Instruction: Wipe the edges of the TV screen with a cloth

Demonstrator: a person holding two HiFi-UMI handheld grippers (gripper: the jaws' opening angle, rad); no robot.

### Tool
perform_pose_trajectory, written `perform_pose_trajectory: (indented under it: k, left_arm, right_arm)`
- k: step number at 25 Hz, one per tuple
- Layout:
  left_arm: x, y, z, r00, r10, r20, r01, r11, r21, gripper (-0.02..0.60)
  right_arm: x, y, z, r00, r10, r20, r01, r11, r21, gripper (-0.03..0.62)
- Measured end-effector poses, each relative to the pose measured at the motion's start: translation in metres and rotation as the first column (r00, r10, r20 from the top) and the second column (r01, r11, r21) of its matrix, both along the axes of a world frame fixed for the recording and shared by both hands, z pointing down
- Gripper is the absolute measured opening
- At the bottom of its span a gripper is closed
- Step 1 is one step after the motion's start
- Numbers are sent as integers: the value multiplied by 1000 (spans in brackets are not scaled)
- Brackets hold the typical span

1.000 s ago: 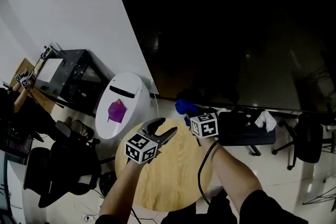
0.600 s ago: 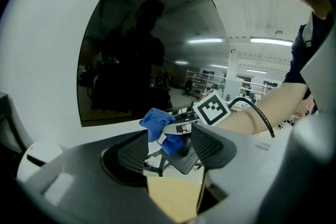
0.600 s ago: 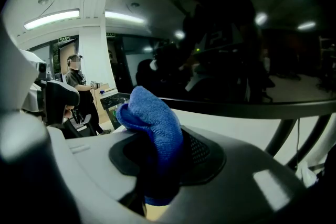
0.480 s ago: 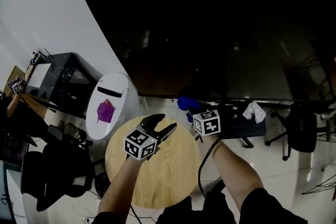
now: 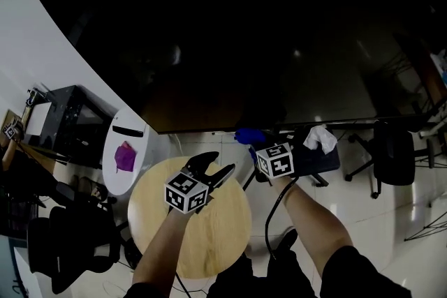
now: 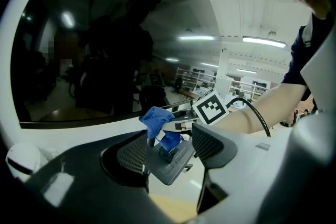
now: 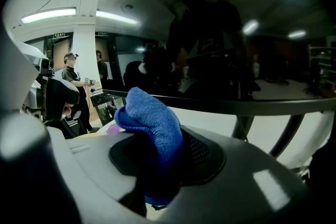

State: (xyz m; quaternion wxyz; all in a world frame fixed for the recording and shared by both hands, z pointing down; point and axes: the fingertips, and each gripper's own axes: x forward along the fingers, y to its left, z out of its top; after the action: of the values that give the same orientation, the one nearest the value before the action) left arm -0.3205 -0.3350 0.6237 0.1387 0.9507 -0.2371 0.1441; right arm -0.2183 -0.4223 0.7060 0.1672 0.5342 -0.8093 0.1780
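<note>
Head view: TV screen fills the upper frame, dark and glossy, with its bottom edge running across mid-frame. Right gripper is held up just under that edge, a blue cloth bunched at its tip and the marker cube toward the person. From here the cloth sits close against the bottom edge, but contact cannot be judged. Left gripper hangs lower and to the left, over a round wooden surface, its jaws spread. A white bin with something purple on top stands on the floor to the left, and a dark chair stands to the right. The right gripper view settles the grip, which the head view does not: the jaws are clamped on the cloth, which bulges up and over between them, with the screen's dark lower edge crossing behind it. This view alone also shows people standing in a lit room far off at left. The left gripper view shows its own jaws apart with nothing held. In the gap between them, farther off, the right gripper appears side-on with the cloth at its end, below the screen. A pale gap shows between cloth and screen edge from this angle. The person's forearm and a cable trail off to the right.
</note>
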Motion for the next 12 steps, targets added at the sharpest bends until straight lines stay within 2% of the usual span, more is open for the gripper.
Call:
perform_pose_trajectory:
  k: [12]
  left_arm:
    - [83, 8, 7, 998, 64, 11, -64, 998, -15, 255]
  right_arm:
    - [88, 16, -1, 999, 44, 11, -44, 999, 18, 140]
